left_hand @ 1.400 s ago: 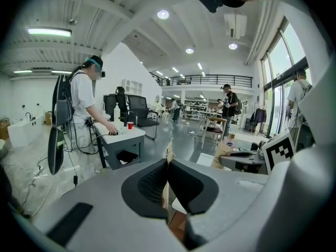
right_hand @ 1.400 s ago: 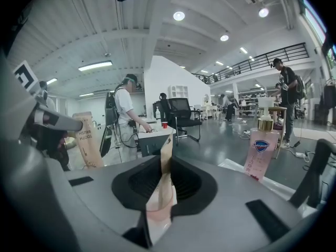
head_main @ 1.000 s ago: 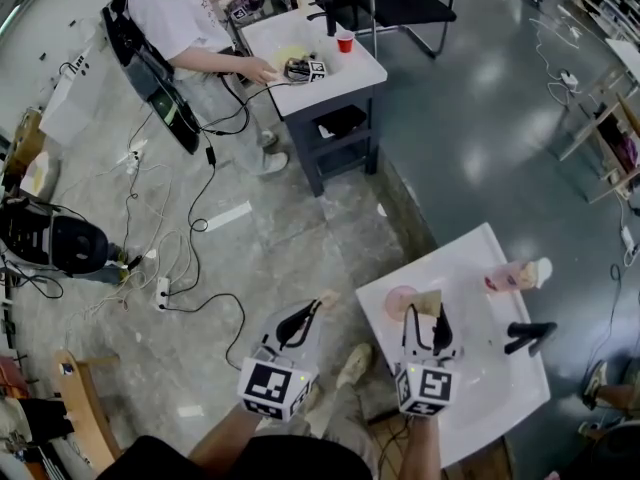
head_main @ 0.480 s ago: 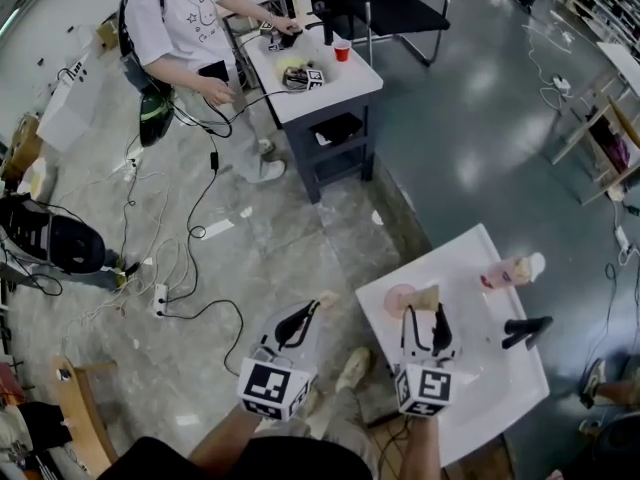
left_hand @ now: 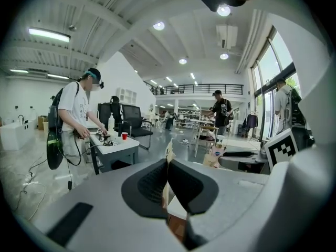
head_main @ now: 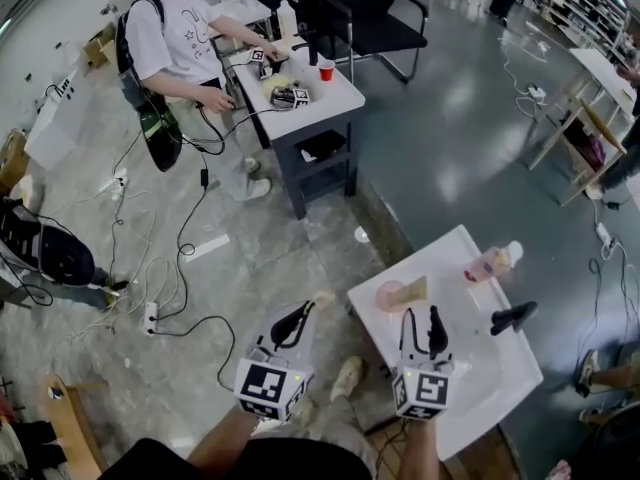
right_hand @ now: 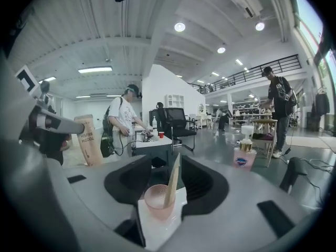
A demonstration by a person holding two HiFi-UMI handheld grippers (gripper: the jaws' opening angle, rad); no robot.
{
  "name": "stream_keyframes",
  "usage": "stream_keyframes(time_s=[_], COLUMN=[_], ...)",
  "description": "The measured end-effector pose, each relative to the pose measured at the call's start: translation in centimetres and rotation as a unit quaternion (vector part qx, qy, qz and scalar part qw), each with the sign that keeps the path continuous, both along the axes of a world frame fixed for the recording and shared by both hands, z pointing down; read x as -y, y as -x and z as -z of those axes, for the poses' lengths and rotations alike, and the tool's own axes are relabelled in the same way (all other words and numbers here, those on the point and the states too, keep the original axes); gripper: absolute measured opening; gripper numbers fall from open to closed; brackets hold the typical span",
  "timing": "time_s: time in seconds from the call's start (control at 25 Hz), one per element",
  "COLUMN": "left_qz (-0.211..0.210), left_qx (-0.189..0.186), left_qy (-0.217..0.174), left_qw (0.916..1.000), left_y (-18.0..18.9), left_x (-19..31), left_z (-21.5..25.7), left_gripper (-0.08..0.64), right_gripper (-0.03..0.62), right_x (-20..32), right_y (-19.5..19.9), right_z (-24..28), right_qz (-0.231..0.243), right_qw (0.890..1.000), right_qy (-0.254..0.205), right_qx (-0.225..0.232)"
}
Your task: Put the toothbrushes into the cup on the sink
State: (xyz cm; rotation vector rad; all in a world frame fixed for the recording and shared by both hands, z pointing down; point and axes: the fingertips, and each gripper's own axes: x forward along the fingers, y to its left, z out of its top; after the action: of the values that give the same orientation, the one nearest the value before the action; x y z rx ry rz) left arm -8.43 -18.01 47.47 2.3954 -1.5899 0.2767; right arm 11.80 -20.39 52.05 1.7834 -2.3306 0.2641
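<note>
Holding: left gripper (head_main: 303, 314) is pressed together on a brush pack (right_hand: 89, 140), pinching its low end.
Right gripper (head_main: 421, 320): spread, has just been closing a little, nothing pinched between its jaws.
Cup (right_hand: 159, 201): pink, on the sink (head_main: 490, 378), just ahead of the right gripper, with another pack (right_hand: 173, 178) leaning in it.
Held pack: up off the sink, left of the cup.
Feel: I think the pack is light thin card, stiff but easy to crush, a bit slippery.
Where to hold: flat sides, near one end, so the other end slides in.
Care: the cup looks light and may tip.
</note>
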Motion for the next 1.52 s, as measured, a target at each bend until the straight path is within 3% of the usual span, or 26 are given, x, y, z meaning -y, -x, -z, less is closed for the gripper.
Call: stream_keyframes(time_s=[0.56,1.12,1.52], left_qz=[-0.049,-0.092,-0.097], left_qx=[-0.022,-0.023,-0.023], left_qy=[-0.057,-0.081,-0.083], left_qw=[0.9969,0.9922,0.9916], left_y=[-1.4,-1.8,-1.4], left_x=[-4.5,-10.4,-11.2], left_z=[5.3,7.5,7.8], left_gripper=[0.005,0.005,0.005], right_gripper=[0.054,0.008,0.0], right_x=[-8.0,-15.9,-16.9], right_y=[-0.7,-0.1,-0.1], right_z=[6.8,8.4,8.5], right_qz=[-0.054,-0.082,-0.092], right_qw=[0.996,0.993,0.992], right_qy=[-0.063,-0.082,-0.083], right_qx=[-0.014,-0.026,-0.026])
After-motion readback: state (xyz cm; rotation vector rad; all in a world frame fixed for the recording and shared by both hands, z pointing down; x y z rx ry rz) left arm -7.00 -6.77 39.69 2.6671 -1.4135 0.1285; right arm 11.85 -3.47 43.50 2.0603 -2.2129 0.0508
